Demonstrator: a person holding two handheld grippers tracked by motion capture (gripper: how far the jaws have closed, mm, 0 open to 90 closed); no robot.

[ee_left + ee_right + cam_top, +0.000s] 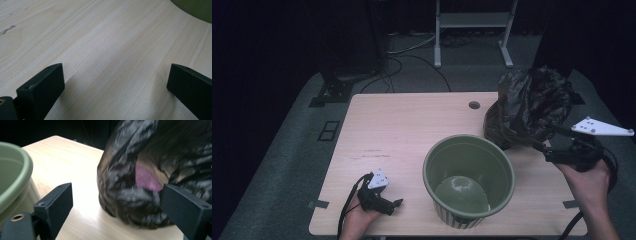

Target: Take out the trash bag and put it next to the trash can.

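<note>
Where right tool (539, 146) reaches: crumpled black bag (529, 107).

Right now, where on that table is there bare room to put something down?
The widest bare patch is the table's left and far part, bordered by the green pot, the left gripper and the far edge. It is crowded at the right, where the black bag, the pot and the right gripper stand close together.

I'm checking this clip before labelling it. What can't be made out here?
- Black bag contents: a blurred pink patch shows through its folds in the right gripper view.
- Green pot: cut off by the left gripper view's edge.
- Right gripper jaw tips: dark against the bag in the high view.
</note>
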